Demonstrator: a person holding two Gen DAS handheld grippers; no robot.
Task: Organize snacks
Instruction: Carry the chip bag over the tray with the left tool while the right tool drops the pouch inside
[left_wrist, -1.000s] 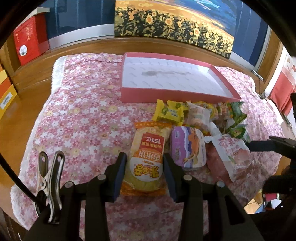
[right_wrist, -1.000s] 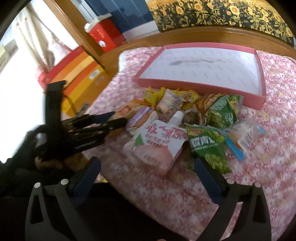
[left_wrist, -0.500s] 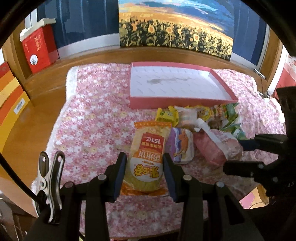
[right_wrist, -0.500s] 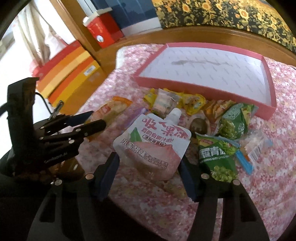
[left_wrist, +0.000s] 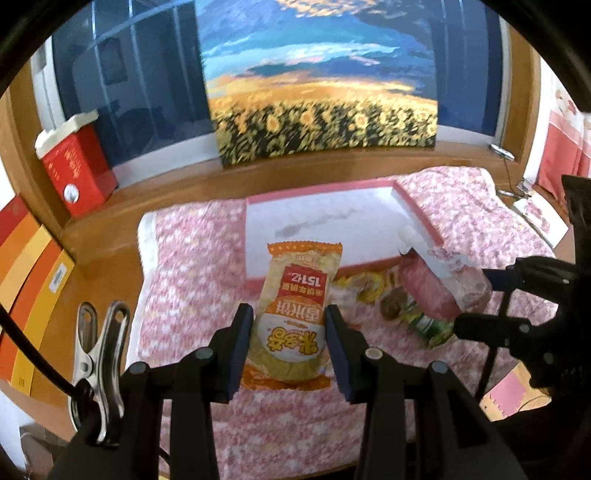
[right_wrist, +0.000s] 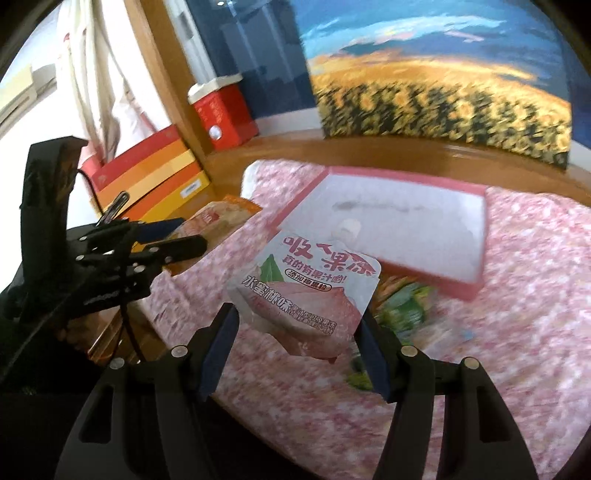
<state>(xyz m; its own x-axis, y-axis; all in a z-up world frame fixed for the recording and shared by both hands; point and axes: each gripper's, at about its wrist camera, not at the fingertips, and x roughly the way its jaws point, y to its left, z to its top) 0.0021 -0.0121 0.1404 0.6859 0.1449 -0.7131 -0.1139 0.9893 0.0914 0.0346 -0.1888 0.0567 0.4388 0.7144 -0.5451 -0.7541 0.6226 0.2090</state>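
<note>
My left gripper (left_wrist: 289, 332) is shut on an orange and yellow rice-cracker packet (left_wrist: 295, 314) and holds it lifted above the flowered cloth. My right gripper (right_wrist: 297, 339) is shut on a pink and white peach jelly pouch (right_wrist: 306, 288), also lifted; the pouch also shows in the left wrist view (left_wrist: 443, 280). The pink tray with a white floor (left_wrist: 332, 221) lies beyond both packets and also shows in the right wrist view (right_wrist: 406, 218). A few loose snacks (left_wrist: 399, 302) lie on the cloth in front of the tray.
The flowered cloth (left_wrist: 184, 277) covers a wooden table. A sunflower painting (left_wrist: 325, 122) leans at the back. A red box (left_wrist: 74, 170) and stacked orange boxes (left_wrist: 26, 288) stand at the left. Green snack packets (right_wrist: 402, 302) lie under the pouch.
Both grippers have lifted their packets off the cloth and tilted up toward the tray. The right gripper closed on the jelly pouch one second ago.
</note>
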